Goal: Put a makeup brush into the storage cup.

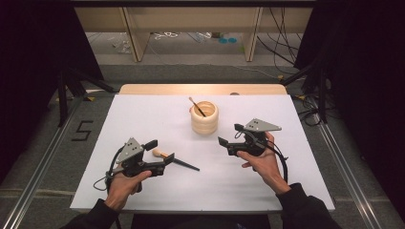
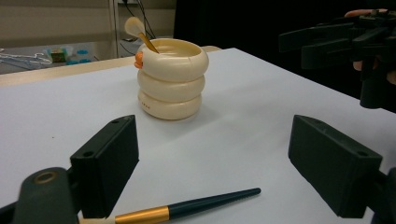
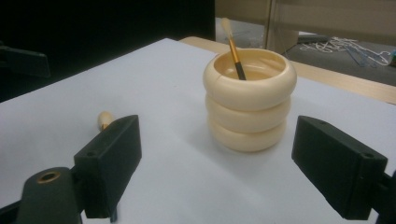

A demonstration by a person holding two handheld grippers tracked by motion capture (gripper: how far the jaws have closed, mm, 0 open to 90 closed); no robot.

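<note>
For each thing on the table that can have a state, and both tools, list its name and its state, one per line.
Left tool: open, jaws either side of the brush on the table, not gripping it.
Right tool: open, empty, pointed towards the holder.
Brush on the table: lying flat, dark handle end pointing towards the right tool.
Brush in the holder: standing tilted, bristles up.
Cream ringed holder: upright, holding one brush.

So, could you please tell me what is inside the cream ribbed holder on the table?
Inside the cream three-ringed holder stands one brush with a gold ferrule and dark handle, bristle end up, leaning on the rim. Its lower end and the holder's bottom are hidden by the wall.
</note>
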